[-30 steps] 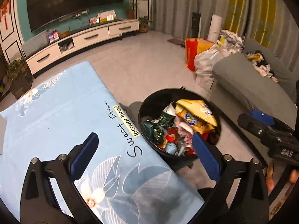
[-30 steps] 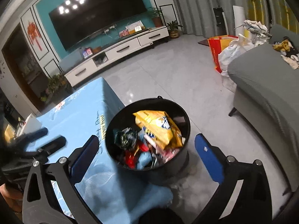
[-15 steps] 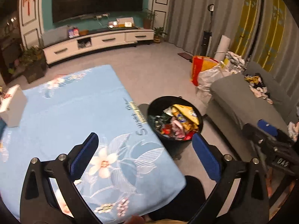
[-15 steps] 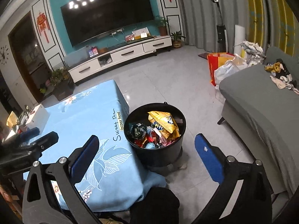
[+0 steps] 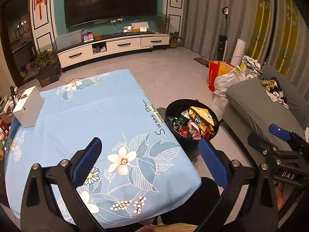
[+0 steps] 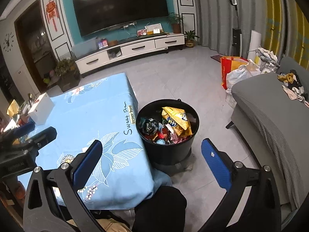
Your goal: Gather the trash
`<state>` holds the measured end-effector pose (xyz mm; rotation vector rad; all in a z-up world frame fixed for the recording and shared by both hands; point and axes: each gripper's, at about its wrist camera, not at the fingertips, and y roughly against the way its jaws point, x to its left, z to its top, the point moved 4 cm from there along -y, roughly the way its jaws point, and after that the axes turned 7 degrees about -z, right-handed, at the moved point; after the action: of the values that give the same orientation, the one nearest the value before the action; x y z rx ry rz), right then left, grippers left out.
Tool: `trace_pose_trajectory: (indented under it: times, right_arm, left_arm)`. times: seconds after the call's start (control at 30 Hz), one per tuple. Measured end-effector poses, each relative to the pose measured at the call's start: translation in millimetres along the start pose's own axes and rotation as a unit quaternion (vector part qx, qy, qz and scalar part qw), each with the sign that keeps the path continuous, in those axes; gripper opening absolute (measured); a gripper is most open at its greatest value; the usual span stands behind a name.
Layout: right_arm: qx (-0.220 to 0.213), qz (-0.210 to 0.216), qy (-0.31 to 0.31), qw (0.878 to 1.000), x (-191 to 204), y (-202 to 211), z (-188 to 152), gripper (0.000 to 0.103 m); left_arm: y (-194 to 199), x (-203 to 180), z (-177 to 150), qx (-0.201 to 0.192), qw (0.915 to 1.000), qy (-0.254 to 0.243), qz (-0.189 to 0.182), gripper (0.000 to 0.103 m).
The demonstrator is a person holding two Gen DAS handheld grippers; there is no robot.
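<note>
A black round bin stands on the floor at the right edge of the table; it also shows in the right wrist view. It is full of wrappers, with a yellow snack bag on top. My left gripper is open and empty, high above the near part of the blue flowered tablecloth. My right gripper is open and empty, above the table's corner and the bin. Each gripper shows in the other's view: the right one, the left one.
A white box sits on the table's far left. A grey sofa with clothes on it stands to the right. Red and white bags lie on the floor behind it. A TV cabinet lines the far wall.
Both grippers have risen and pulled back from the bin, which now looks smaller and farther. More of the table and room is in view. Both stay open and empty.
</note>
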<state>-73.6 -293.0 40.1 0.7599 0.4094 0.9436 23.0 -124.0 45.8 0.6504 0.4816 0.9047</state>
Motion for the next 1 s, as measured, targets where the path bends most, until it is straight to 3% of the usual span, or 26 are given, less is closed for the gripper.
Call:
trace_pose_trajectory:
  times: [1.0]
  right_arm:
    - [0.008,-0.018,0.007,1.0,-1.4,-9.2,-6.8,0.1]
  left_arm:
    - [-7.9,0.6,-0.9,0.005,0.9998,-0.005,0.018,0.1]
